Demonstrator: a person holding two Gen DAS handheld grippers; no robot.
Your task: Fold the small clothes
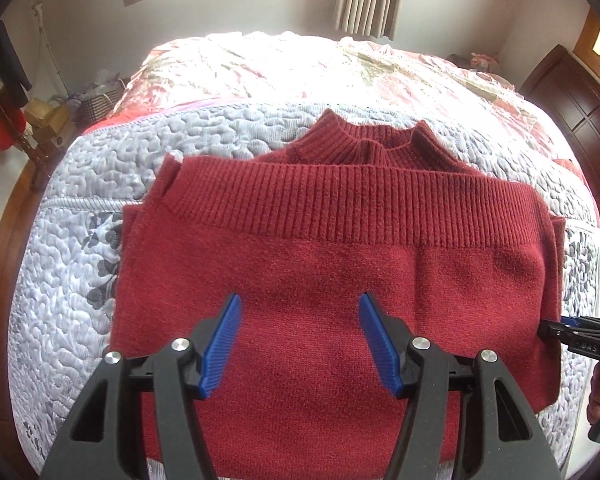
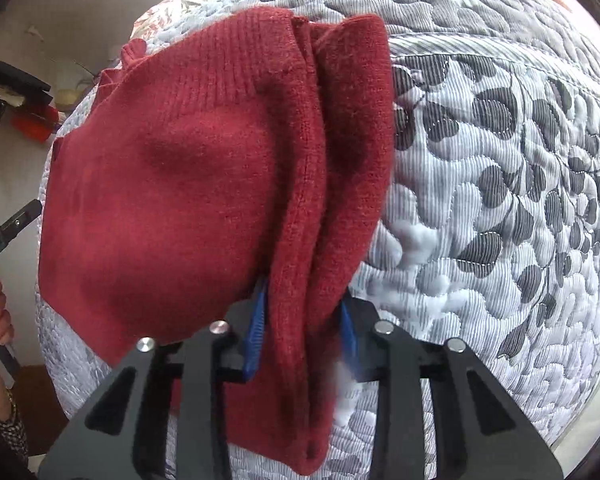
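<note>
While the red sweater (image 1: pixel 332 264) lay half-folded near the bed's (image 1: pixel 80 184) front edge, its right side was clamped by the right gripper (image 2: pixel 304 336), the left gripper (image 1: pixel 300 344) hovered agape, and a crosswise fold seemingly was needed next.

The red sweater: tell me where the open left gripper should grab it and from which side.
Probably the sweater's left side edge, approached from the left, low over the quilt. That edge lies stacked and free, mirroring the right edge that the right gripper is pinching. The left gripper hovers open over the flat middle, which offers no edge to pinch.
</note>
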